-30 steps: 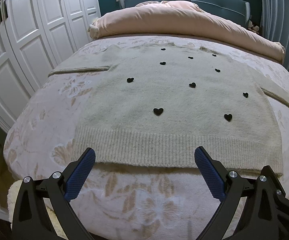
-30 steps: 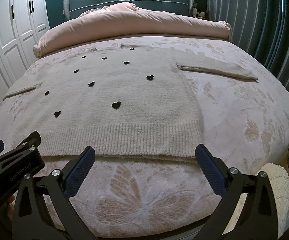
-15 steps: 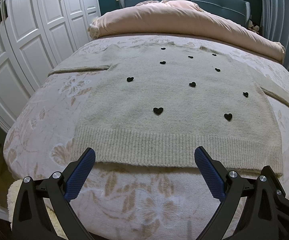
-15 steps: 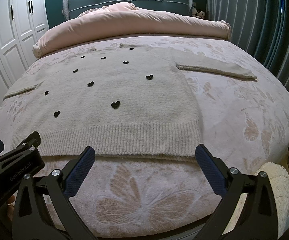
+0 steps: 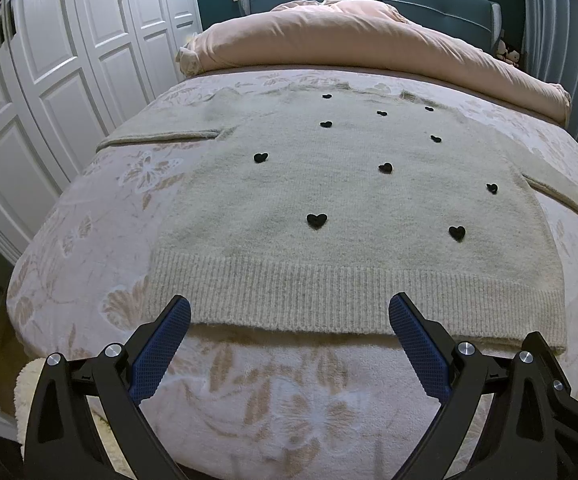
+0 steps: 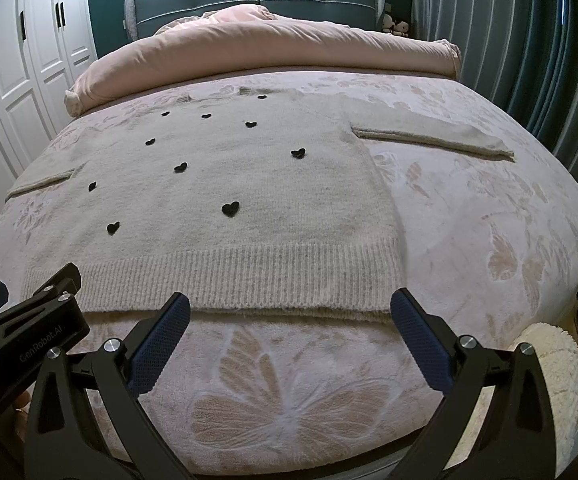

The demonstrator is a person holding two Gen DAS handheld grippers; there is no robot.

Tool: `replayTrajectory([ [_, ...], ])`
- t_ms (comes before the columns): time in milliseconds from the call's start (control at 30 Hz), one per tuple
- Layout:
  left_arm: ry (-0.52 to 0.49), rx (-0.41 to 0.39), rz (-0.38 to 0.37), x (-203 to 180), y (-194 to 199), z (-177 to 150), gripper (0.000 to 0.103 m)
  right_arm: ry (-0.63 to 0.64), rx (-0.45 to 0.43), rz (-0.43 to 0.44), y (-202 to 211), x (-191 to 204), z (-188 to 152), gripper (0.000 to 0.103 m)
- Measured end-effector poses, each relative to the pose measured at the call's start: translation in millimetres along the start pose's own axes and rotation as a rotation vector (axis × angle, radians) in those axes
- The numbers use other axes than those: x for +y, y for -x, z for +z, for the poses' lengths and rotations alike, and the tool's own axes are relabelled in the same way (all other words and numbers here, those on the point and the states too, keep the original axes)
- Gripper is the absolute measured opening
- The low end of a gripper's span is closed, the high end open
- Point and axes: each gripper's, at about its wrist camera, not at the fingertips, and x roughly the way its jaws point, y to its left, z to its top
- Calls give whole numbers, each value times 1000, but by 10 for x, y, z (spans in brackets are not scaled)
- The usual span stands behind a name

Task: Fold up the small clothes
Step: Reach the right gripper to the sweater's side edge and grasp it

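Across the near half of the bed (image 5: 89, 264) a cream sweater (image 5: 349, 200) with black hearts lies face up, flat, both sleeves spread sideways, its ribbed hem (image 6: 249, 276) nearest, likely laid out so for folding. Left tongs (image 5: 289, 316) and right tongs (image 6: 289, 312) hover just short of that hem, wide apart, gripping nothing. No container shows.
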Motion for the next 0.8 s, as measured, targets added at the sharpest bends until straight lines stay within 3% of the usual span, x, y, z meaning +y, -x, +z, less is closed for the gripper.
replayTrajectory([
  [167,-1,6,-1,0,-11,-4,98,-1,4,7,-13,-7,-13,98],
  [400,22,91,-32,82,-204,13,98,-28,54,89,-272,-223,40,98],
  [567,62,107,-25,246,-340,104,98,-133,50,65,-627,-843,417,98],
  [700,103,126,8,362,-482,211,98,-197,7,-51,-981,-1405,880,98],
  [800,96,130,35,386,-583,281,98,-279,-23,-83,-1358,-1926,1269,98],
])
